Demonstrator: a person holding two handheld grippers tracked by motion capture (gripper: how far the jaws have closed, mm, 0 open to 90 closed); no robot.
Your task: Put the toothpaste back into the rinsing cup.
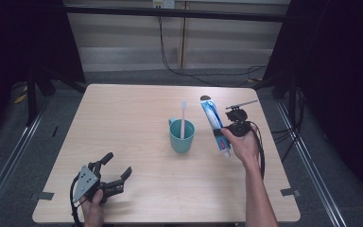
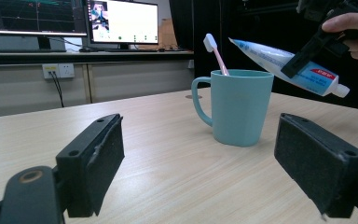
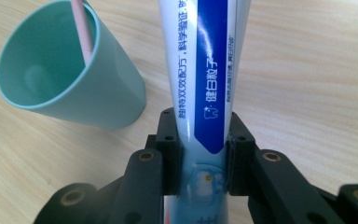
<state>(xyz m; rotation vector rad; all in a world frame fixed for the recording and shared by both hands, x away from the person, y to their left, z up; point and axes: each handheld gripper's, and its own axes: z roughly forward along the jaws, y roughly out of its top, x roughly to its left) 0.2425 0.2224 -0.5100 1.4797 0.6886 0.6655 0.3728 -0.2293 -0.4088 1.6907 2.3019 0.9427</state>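
Right tool point(image 3: 204, 154) clenched on toothpaste tube point(image 1: 213, 120), right of centre in the high view, lifted off the counter point(image 1: 132, 137). Tube white and blue with red near the white cap, flat end up-frame. Teal mug point(image 1: 181, 137) with pink toothbrush point(image 1: 183, 118) just left. Left tool point(image 1: 116, 168) released, lower left, holding nothing.

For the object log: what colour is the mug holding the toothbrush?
Teal mug, plain, no pattern; the left gripper view shows it best.
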